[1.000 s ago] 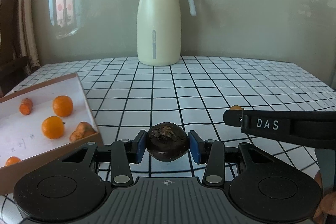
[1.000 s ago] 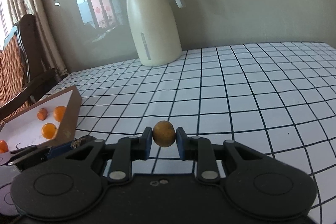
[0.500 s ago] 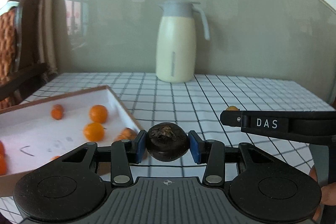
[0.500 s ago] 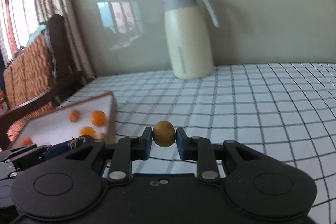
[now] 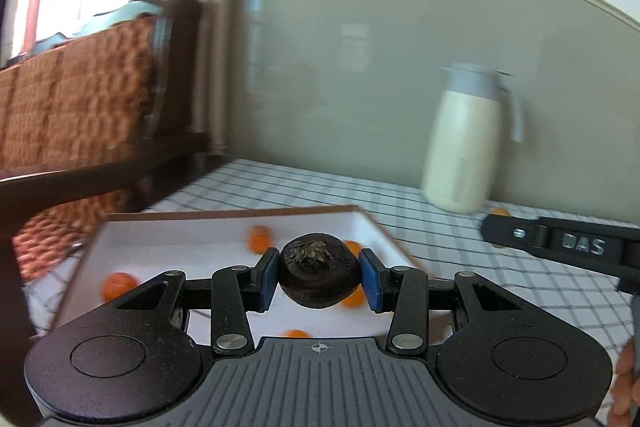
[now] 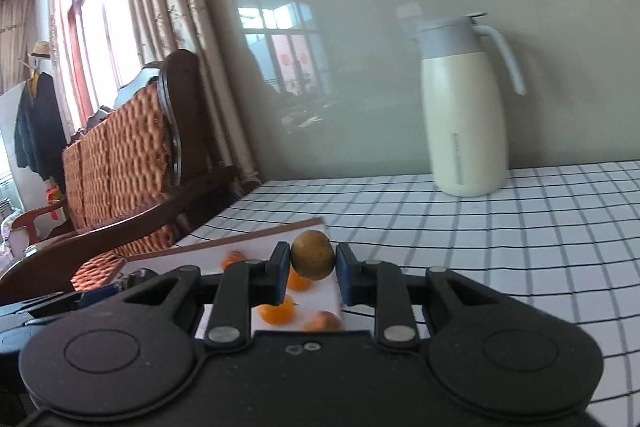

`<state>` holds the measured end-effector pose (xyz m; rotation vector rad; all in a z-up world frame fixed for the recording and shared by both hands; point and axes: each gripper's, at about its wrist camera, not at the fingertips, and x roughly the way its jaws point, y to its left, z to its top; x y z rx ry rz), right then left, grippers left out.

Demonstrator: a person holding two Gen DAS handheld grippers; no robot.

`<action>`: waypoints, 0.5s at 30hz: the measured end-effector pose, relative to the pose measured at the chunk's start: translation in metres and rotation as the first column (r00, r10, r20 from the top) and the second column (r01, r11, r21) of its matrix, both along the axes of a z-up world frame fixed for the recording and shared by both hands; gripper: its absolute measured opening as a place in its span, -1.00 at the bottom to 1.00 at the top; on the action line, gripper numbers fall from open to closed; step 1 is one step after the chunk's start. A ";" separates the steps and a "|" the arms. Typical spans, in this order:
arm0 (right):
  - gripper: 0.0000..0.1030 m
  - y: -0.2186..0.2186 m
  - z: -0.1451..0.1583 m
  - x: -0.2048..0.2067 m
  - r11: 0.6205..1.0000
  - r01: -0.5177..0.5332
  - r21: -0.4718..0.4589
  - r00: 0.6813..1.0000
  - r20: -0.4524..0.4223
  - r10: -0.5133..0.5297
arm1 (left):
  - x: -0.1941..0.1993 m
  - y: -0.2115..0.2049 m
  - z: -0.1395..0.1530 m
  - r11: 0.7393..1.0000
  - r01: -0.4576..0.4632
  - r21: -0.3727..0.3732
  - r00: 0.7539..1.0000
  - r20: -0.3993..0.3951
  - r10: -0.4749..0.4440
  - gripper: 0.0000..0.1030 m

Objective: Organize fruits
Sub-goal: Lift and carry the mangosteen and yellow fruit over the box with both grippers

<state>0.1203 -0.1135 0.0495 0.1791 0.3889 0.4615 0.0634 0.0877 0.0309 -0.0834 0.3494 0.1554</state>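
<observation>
Two matte black hand-held grippers with blue finger pads

On each hand-held gripper (image 5: 319, 279) (image 6: 312, 277) round discs, silver screws and a ribbed base are seen; white "DAS" lettering is carried by the right one; bare skin is glimpsed at lower right.

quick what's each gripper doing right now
Left gripper: shut on the dark round fruit.
Right gripper: shut on the small tan fruit.

Bright window (image 6: 96, 27) daylight, motion blur, fisheye-curved edges
</observation>
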 end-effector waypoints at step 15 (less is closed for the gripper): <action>-0.69 0.052 -0.013 0.025 0.999 -0.041 -0.014 0.999 -0.013 0.040 | 0.011 0.072 -0.009 0.979 -0.203 -0.033 0.979 -0.005 0.203 -0.16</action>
